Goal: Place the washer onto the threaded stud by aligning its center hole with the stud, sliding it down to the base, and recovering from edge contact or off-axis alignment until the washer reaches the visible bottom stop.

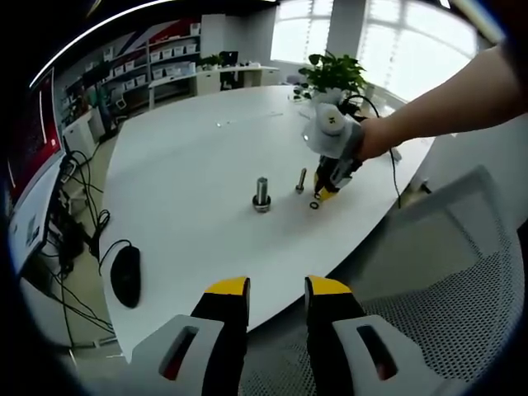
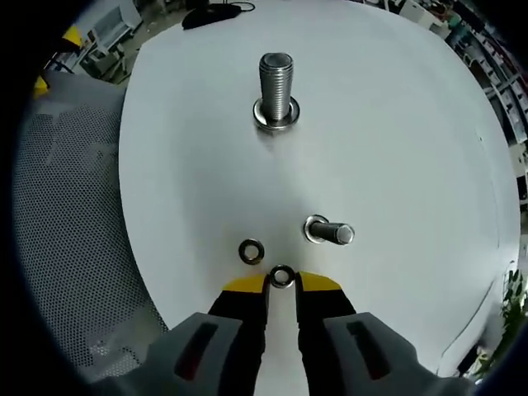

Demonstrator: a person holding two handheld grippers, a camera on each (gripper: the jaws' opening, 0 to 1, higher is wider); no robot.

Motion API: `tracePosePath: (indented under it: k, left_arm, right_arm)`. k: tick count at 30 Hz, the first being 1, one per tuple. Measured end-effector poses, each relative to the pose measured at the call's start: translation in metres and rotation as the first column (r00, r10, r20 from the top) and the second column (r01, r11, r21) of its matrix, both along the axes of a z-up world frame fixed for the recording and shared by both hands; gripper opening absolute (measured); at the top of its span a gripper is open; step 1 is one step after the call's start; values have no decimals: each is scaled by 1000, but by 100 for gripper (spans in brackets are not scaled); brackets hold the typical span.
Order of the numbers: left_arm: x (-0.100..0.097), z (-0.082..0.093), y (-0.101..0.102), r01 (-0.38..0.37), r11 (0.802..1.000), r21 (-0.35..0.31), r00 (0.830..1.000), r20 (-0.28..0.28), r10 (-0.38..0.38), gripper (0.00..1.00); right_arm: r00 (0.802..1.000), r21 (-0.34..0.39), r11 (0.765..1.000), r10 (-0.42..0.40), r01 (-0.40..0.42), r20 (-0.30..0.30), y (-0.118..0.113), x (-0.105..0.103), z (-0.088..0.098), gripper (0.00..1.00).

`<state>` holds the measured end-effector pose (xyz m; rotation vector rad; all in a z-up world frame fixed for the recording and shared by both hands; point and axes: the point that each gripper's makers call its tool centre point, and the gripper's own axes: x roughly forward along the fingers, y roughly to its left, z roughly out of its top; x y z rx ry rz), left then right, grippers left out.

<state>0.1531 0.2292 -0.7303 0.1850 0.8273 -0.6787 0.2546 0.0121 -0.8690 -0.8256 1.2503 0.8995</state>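
A large threaded stud [image 2: 276,82] stands upright on the white table [image 2: 396,124], with a wide metal ring at its base; it is also seen mid-table as the stud [image 1: 261,193]. A smaller bolt [image 2: 327,232] stands nearer, to the right. My right gripper [image 2: 281,283] has its yellow tips closed on a small washer [image 2: 282,276], low over the table. A second washer [image 2: 251,251] lies flat just left of it. A hand holds the right gripper [image 1: 327,191] beside the small bolt [image 1: 301,179]. My left gripper [image 1: 277,289] hangs open near the table's edge, holding nothing.
A black mouse [image 1: 125,275] and cables lie at the table's left end. A potted plant [image 1: 334,73] stands at the far side. A grey mesh chair [image 1: 462,289] sits by the near table edge, also seen as the chair [image 2: 66,231].
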Motion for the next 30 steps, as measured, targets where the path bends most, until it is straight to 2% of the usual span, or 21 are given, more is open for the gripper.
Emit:
tracePosePath:
  k: [4,14,16,23,30]
  left_arm:
    - [0,0,0,0,1000,0,1000,1,0,25]
    - [1,0,0,0,1000,-1,1000,4,0,25]
    - [1,1,0,-1,1000,-2,1000,4,1,25]
    - [1,1,0,-3,1000,-3,1000,8,3,25]
    - [1,1,0,-2,1000,-1,1000,8,2,25]
  right_arm:
    - [1000,-4,1000,-8,8,17,0,-1,2,14]
    - [993,69,993,-99,95,59,-3,-1,2,14]
    - [989,84,987,-139,135,42,-4,-2,2,14]
    - [987,66,986,-155,153,38,-8,-6,1,14]
    - [979,108,976,-197,190,61,-5,3,15,14]
